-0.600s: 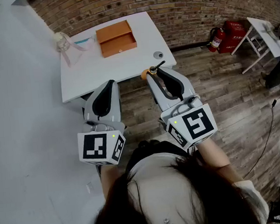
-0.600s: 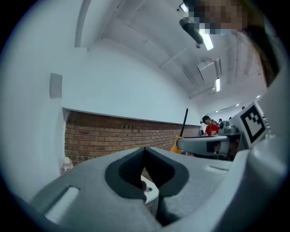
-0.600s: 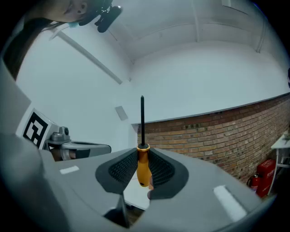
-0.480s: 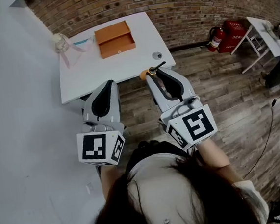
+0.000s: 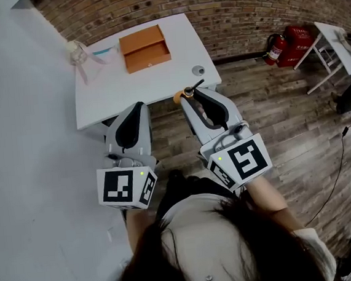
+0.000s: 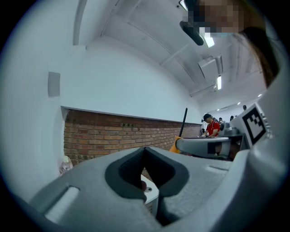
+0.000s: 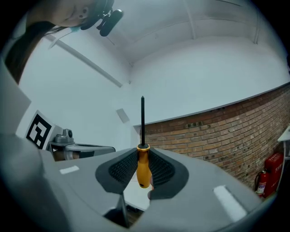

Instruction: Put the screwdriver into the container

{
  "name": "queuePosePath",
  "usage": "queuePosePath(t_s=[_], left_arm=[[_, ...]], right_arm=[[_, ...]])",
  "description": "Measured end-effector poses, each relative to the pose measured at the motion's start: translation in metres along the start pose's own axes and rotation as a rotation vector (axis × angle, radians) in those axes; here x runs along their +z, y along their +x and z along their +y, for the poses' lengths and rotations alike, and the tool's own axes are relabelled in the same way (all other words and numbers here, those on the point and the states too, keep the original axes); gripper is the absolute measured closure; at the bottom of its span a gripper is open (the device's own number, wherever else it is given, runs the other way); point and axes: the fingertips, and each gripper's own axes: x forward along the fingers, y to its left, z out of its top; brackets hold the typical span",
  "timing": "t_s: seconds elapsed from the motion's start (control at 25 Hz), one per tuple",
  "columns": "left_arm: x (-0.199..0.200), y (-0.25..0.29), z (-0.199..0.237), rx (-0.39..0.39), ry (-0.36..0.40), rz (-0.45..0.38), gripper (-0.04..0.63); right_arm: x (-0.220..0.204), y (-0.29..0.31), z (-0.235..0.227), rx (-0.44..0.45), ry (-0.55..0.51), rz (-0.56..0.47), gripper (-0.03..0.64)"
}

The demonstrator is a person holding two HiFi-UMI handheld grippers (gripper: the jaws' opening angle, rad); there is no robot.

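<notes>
Clamping screwdriver (image 7: pixel 142 164) by orange handle, right gripper (image 5: pixel 193 93) mid-frame; left gripper (image 5: pixel 137 106) jaws together; orange container (image 5: pixel 145 47) upper centre on white surface (image 5: pixel 100 91).

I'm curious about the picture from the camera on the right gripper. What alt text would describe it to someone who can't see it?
The right gripper is shut on the orange handle of a screwdriver, whose thin black shaft points straight up in the picture. Behind it are a white wall, a brick wall and a red fire extinguisher.
</notes>
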Motion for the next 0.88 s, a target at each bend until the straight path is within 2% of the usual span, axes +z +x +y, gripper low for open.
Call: queuePosePath(t_s=[0.36, 0.88], left_arm=[[-0.004, 0.016, 0.018, 0.003, 0.003, 0.004, 0.594], [-0.009, 0.062, 0.078, -0.024, -0.012, 0.005, 0.594]], right_arm=[[-0.006, 0.022, -0.009, 0.003, -0.002, 0.003, 0.536], [-0.018, 0.094, -0.026, -0.031, -0.009, 0.024, 0.537]])
